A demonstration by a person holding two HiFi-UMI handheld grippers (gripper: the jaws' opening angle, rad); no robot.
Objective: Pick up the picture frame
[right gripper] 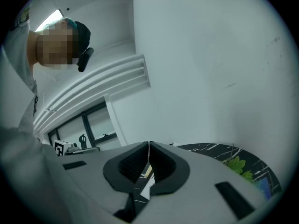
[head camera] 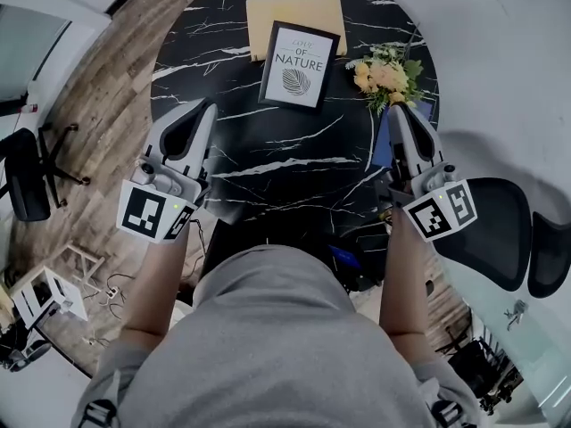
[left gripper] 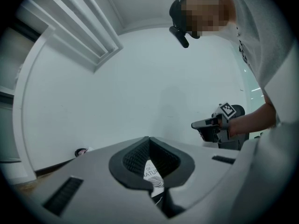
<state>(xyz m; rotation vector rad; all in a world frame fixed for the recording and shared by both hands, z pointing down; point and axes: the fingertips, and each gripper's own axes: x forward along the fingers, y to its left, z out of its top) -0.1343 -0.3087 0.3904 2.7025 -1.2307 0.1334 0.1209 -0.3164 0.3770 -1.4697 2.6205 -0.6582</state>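
Frame [head camera: 299,65] lies ahead of left gripper [head camera: 209,107] and right gripper [head camera: 396,110], jaws clenched, empty.

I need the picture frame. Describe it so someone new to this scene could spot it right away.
Start at the round black table with white marble veining. Toward its far edge sits a black-framed rectangular print, overlapping a yellow rectangular pad and beside a bunch of yellow flowers. It alone carries lettering, "OF NATURE", above a leaf drawing.

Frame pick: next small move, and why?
Probably open both tongs first. The left tongs and right tongs are shut and empty, hanging over the near side of the table, short of the frame, which lies flat.
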